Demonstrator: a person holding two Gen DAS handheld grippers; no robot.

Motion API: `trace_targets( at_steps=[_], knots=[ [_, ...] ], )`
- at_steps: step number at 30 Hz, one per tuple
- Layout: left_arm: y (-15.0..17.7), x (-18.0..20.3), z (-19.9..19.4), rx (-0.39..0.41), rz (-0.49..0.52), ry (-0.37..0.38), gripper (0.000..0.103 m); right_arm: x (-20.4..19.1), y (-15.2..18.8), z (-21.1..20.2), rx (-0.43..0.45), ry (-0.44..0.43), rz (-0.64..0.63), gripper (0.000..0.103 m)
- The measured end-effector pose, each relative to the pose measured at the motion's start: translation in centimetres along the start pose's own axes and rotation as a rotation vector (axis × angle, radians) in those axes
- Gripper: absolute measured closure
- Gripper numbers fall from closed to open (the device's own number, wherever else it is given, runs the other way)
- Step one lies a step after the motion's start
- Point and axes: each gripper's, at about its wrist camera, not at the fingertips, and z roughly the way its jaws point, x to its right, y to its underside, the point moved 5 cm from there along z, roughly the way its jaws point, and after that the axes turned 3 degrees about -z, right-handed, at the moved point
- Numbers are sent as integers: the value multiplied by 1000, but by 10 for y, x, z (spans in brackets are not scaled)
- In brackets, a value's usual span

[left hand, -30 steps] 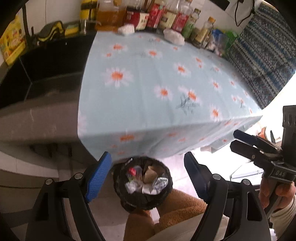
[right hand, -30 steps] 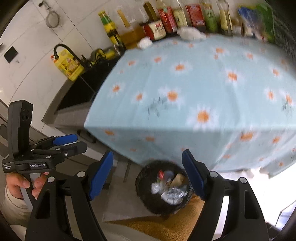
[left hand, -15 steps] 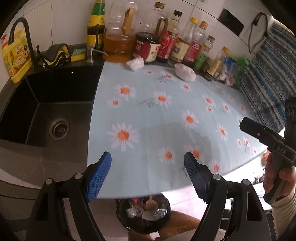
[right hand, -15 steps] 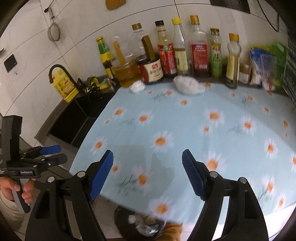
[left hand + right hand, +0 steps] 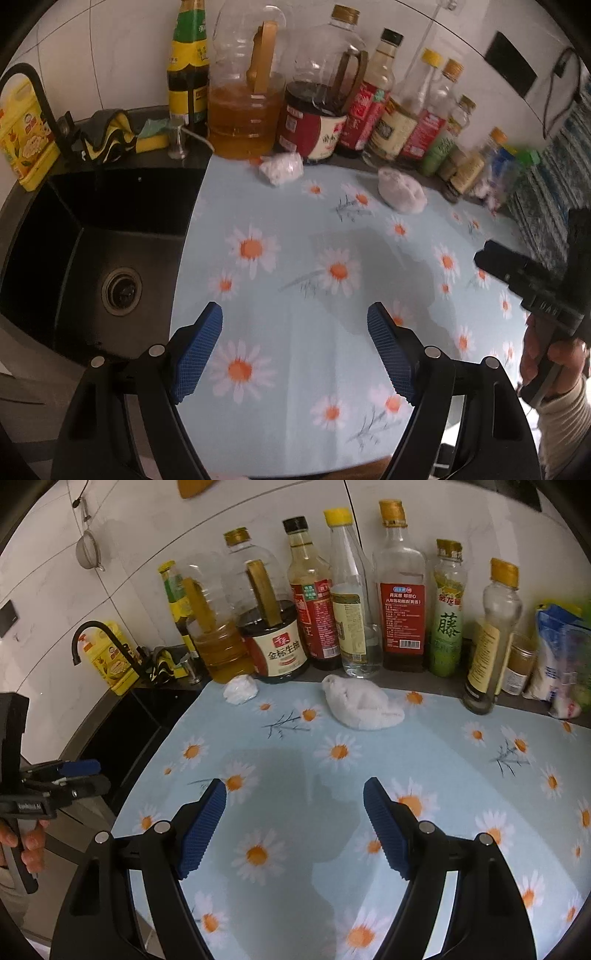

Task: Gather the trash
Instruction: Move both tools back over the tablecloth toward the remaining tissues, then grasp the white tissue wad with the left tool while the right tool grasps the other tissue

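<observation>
While both grippers hang over the blue daisy-cloth counter [image 5: 461, 775] with jaws apart and empty, two crumpled white paper wads wait by the bottles. The right gripper [image 5: 295, 827] likely must reach the bigger wad [image 5: 360, 707], the left gripper [image 5: 295, 347] the smaller wad [image 5: 281, 168].

Pale blue tablecloth [image 5: 424, 746], white-orange daisy print; white paper wads [image 5: 364, 705]; black sink [image 5: 92, 240].

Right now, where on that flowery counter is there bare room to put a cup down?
The whole front and middle of the daisy tablecloth is bare, from the sink edge rightward. The back is crowded: the bottles line the wall, with two white paper wads lying just before them.
</observation>
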Motion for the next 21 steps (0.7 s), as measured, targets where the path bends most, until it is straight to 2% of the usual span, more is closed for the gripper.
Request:
trace_targets(
  at_steps=[10,19,21],
  knots=[
    [-62,10,55,-27,-33,-70,25,35,-38,50,-30,-38,-63,27],
    [-101,14,110,-75,-30,-117,24,61,-69,94,-53,-58,-98,27],
    [-109,14,121,-79,-32,-124,20,64,-74,102,-54,-63,-109,22]
  ],
)
